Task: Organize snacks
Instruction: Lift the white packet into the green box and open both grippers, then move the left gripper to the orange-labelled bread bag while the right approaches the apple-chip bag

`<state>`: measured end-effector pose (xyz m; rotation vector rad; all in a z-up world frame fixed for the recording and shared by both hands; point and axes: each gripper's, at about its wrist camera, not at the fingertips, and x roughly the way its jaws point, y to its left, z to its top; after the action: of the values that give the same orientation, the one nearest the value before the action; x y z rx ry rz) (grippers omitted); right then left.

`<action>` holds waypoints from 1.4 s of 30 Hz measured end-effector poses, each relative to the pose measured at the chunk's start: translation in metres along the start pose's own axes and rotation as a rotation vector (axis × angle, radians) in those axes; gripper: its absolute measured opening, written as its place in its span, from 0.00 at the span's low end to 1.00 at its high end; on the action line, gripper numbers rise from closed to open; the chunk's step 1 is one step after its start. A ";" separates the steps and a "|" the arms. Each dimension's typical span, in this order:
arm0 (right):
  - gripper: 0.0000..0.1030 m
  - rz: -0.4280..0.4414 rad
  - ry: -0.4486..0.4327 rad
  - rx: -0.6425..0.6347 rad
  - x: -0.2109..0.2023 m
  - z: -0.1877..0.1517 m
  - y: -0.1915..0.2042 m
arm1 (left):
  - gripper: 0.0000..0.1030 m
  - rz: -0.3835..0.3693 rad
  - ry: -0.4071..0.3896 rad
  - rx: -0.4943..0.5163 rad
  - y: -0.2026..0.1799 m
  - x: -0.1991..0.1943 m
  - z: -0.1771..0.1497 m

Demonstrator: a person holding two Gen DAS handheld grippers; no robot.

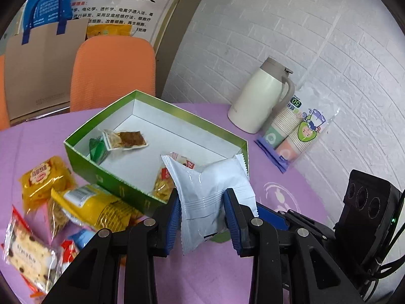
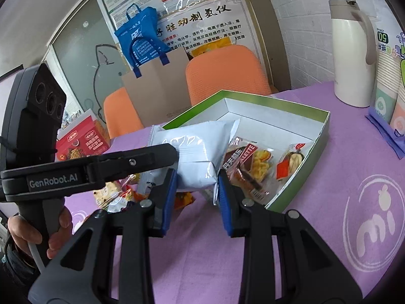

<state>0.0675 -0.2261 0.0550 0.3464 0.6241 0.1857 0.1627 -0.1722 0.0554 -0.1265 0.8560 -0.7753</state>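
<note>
Two views differ: the left gripper (image 1: 202, 210) pinches a white packet (image 1: 210, 192) above the green box's (image 1: 83, 157) near wall, loose snacks (image 1: 58, 192) at 9 o'clock. Only the right view shows the right gripper (image 2: 195, 192) half-open, holding nothing, and a hand (image 2: 33, 235).

tongs (image 1: 202, 217): black linkage arms | ribbed blue pads | silver screws | white "GenRobot.AI" marking

A: What surrounds the table (image 2: 316, 202)?
B: Its cloth is purple. A white brick wall (image 1: 291, 30) stands behind; two orange chairs (image 2: 225, 73) sit at the far edge.
A: Anything else?
B: A poster (image 1: 121, 7) and a frosted glass panel (image 2: 83, 50) with a rabbit outline.
</note>
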 end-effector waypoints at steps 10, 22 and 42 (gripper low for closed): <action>0.38 -0.026 0.010 0.013 0.049 0.018 -0.029 | 0.40 0.047 0.037 0.008 0.024 0.049 0.031; 0.99 -0.174 -0.016 -0.109 0.035 -0.002 -0.025 | 0.91 0.203 -0.002 -0.055 0.043 0.032 0.010; 0.99 -0.048 0.021 -0.160 -0.024 -0.061 0.048 | 0.91 0.357 -0.083 -0.180 0.063 -0.101 -0.124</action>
<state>0.0085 -0.1722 0.0402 0.1757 0.6334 0.1924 0.0683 -0.0351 0.0117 -0.1589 0.8396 -0.3568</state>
